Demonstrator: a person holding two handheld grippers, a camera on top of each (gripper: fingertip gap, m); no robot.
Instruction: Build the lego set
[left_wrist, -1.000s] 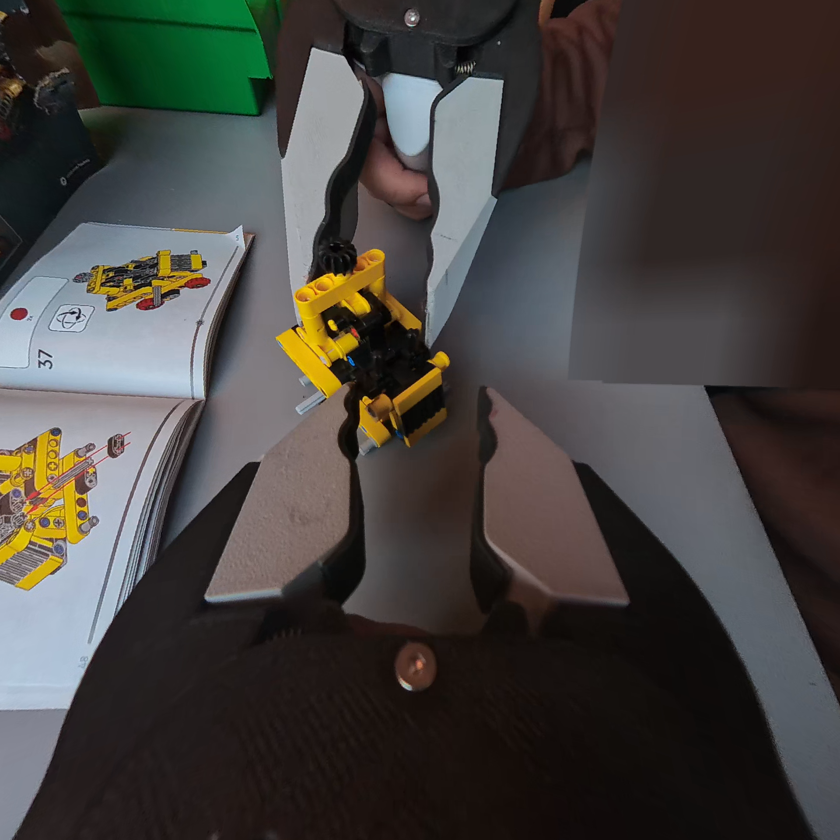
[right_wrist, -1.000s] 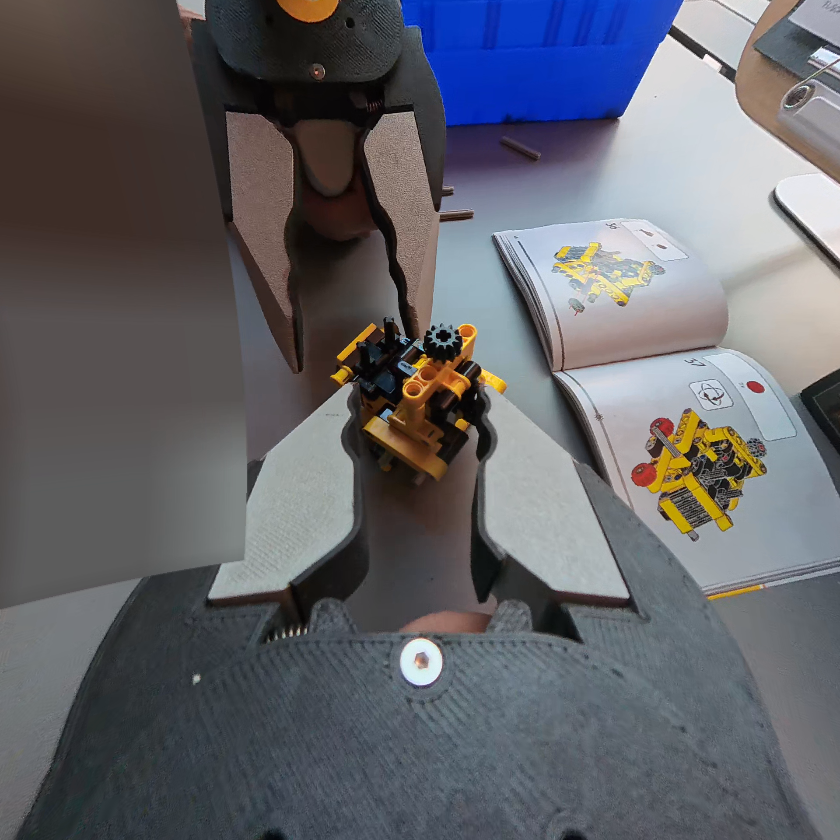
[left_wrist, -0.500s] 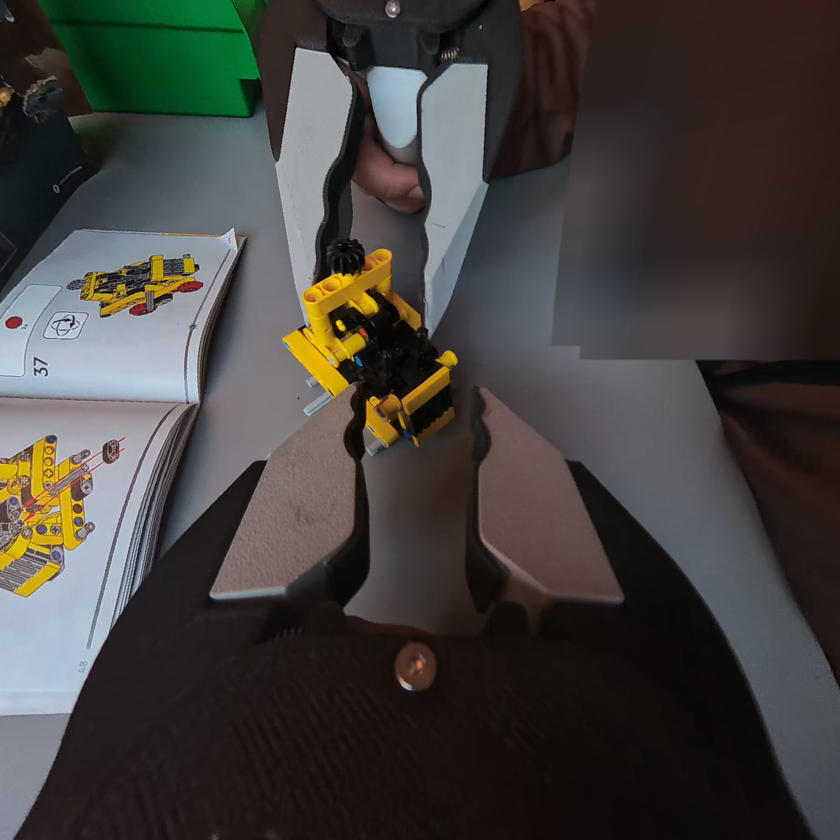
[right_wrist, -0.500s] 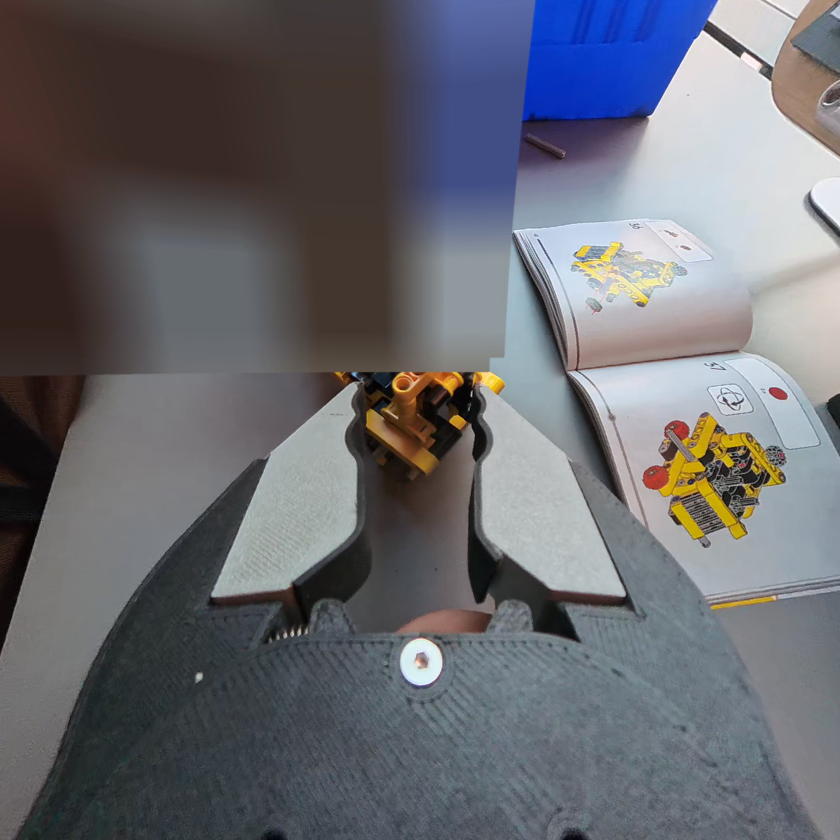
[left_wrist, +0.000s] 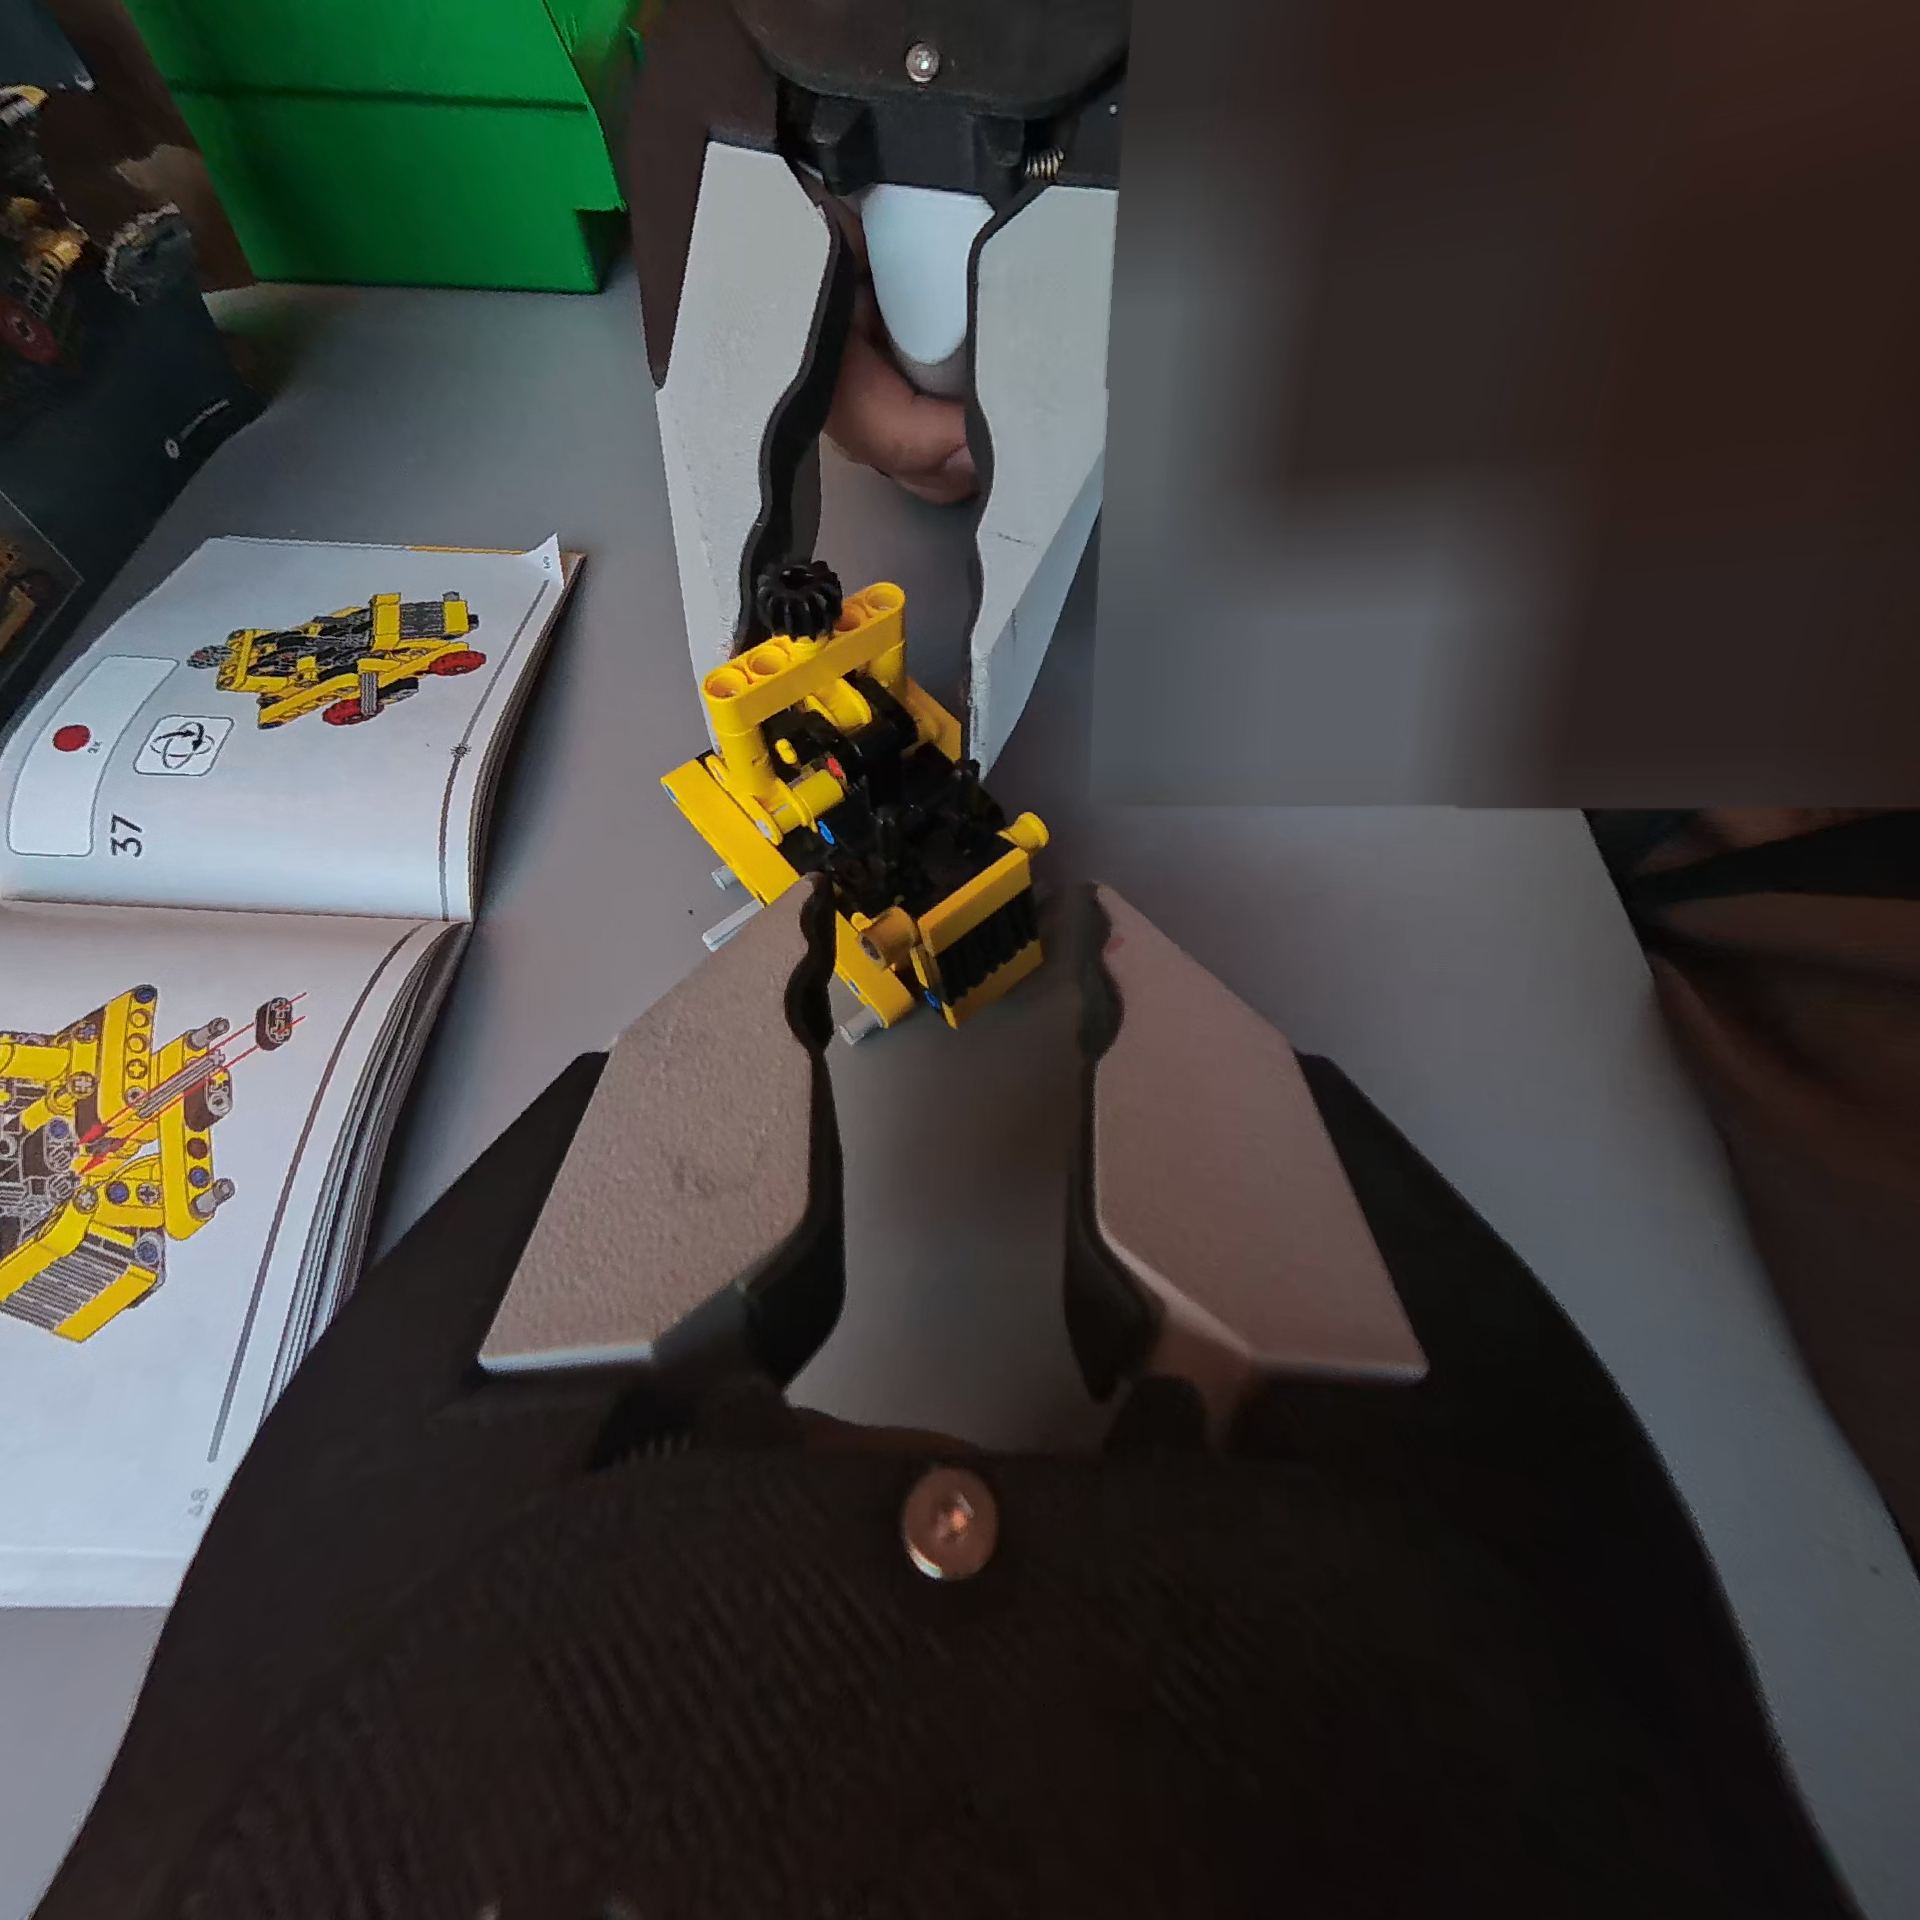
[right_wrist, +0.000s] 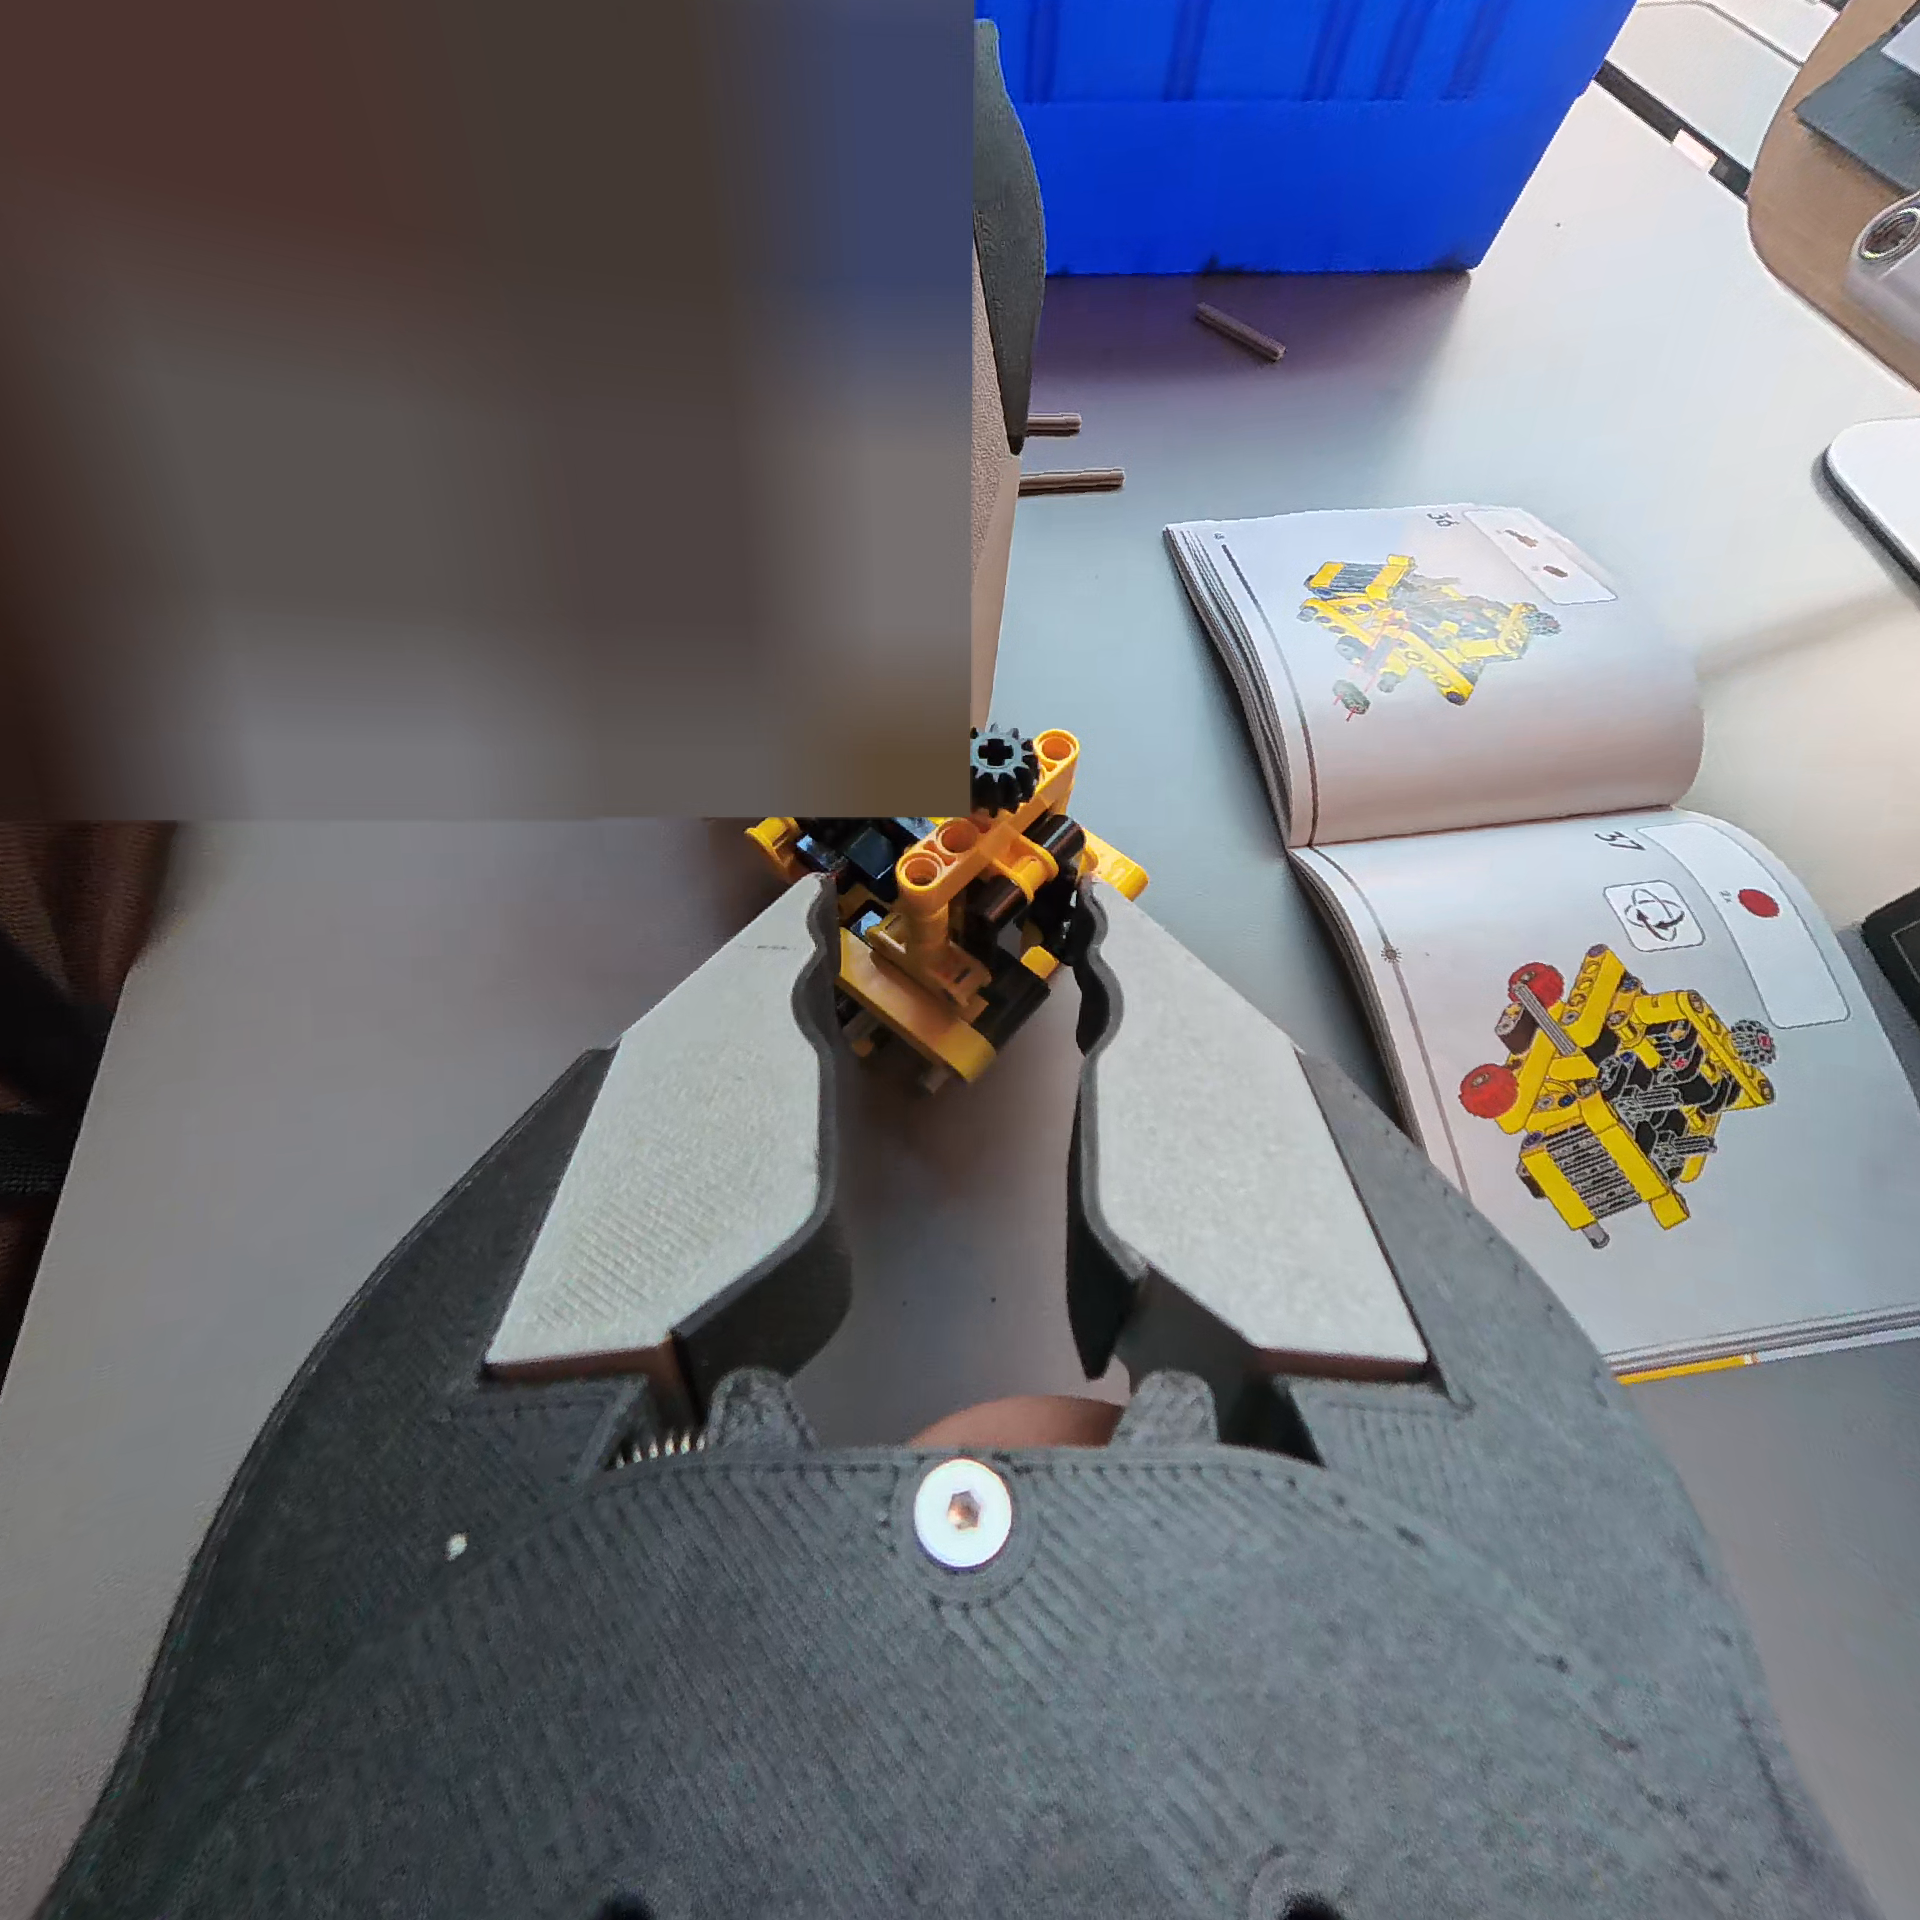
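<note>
- Left wrist view: the left gripper (left_wrist: 951, 909) has its two grey fingers apart, with nothing clamped between them. The small yellow and black lego vehicle model (left_wrist: 868, 821) stands on the flat grey table (left_wrist: 1299, 935), just ahead of the fingertips; the tip of the left finger (left_wrist: 717, 1132) overlaps its side, and I cannot tell if it touches.
- Beyond the model, the right gripper (left_wrist: 862, 665) reaches in from the opposite side, one finger on each side of the model's far end, near the small black toothed gear (left_wrist: 798, 601).
- Left of the fingers lies the open paper instruction booklet (left_wrist: 260, 831); farther back stands a green plastic box (left_wrist: 405, 145).
- Right wrist view: the right gripper (right_wrist: 951, 904) has the model (right_wrist: 951, 935) between its fingertips; the fingers look closed on its sides.
- Right of the fingers lies the booklet (right_wrist: 1558, 935); ahead stand a blue plastic bin (right_wrist: 1299, 135) and a thin dark axle rod (right_wrist: 1238, 332).
</note>
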